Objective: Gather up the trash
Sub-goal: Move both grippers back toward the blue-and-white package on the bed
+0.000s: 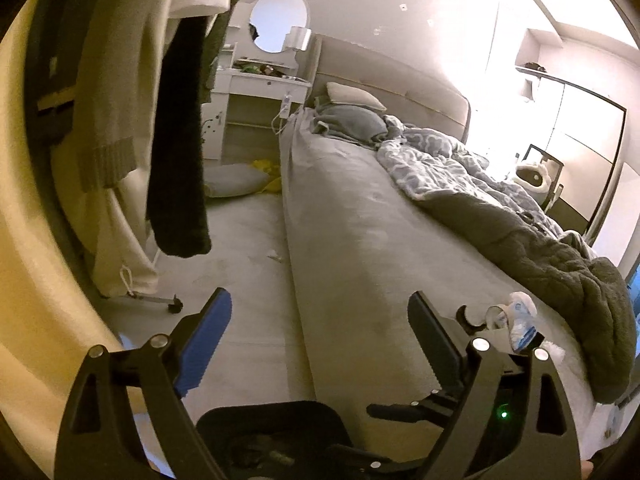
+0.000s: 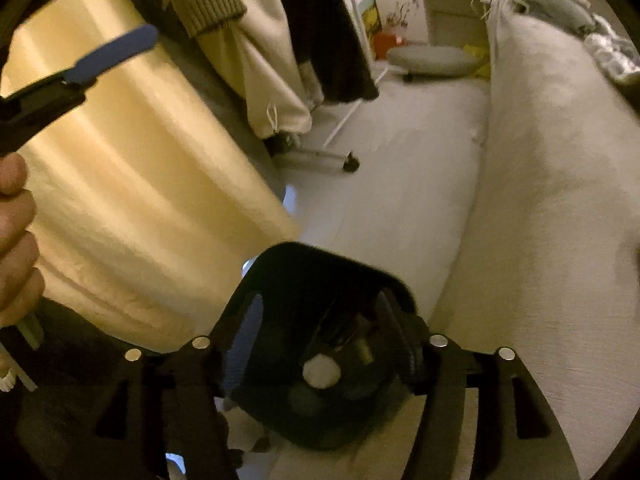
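We hold the right tongs (image 2: 320,344) parted and empty over the black bin (image 2: 320,360), where a white wad (image 2: 321,372) lies, while our left tongs (image 1: 320,320) gape empty above the bed (image 1: 360,240).

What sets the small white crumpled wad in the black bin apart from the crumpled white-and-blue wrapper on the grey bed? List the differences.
Place: the wad lies inside the black bin; the wrapper lies on the bed beside the dark blanket. Colour: the wad is plain white; the wrapper carries blue print. Shape: the wad is a compact ball; the wrapper is loose and irregular. Both are crumpled.
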The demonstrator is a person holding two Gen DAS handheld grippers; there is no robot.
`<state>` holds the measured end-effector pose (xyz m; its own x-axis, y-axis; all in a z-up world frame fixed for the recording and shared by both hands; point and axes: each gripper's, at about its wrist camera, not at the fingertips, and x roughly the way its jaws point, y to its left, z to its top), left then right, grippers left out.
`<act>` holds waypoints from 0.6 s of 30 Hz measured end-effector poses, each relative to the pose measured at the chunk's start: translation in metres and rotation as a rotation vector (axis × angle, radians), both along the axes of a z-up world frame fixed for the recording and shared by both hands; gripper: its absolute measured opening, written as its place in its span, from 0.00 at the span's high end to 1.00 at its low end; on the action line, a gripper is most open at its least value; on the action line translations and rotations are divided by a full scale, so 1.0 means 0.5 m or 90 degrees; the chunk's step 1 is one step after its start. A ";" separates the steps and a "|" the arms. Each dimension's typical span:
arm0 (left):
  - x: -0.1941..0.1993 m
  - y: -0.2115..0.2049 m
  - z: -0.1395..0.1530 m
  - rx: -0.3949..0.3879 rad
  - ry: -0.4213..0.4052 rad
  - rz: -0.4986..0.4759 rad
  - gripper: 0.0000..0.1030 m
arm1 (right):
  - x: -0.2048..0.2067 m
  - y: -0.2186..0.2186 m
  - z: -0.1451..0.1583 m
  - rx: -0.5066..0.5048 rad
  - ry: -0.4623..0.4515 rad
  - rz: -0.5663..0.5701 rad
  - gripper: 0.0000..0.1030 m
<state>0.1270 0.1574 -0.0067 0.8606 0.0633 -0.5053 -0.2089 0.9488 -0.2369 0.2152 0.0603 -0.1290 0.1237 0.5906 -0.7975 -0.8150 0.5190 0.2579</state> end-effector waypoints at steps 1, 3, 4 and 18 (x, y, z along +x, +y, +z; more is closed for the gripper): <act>0.003 -0.007 0.002 -0.001 -0.002 -0.004 0.10 | 0.002 -0.010 0.005 0.003 -0.006 -0.004 0.39; 0.008 -0.021 0.004 -0.002 -0.003 -0.010 0.10 | 0.007 -0.029 0.015 0.011 -0.017 -0.013 0.37; 0.013 -0.029 0.004 -0.003 -0.003 -0.013 0.10 | 0.010 -0.038 0.019 0.014 -0.022 -0.018 0.36; 0.065 -0.127 -0.006 0.009 0.002 -0.070 0.08 | 0.035 -0.174 0.059 0.035 -0.071 -0.084 0.32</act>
<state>0.1597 0.0940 -0.0099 0.8613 -0.0236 -0.5076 -0.1047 0.9692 -0.2227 0.2326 -0.0268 -0.0996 0.2886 0.6052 -0.7420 -0.7657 0.6111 0.2006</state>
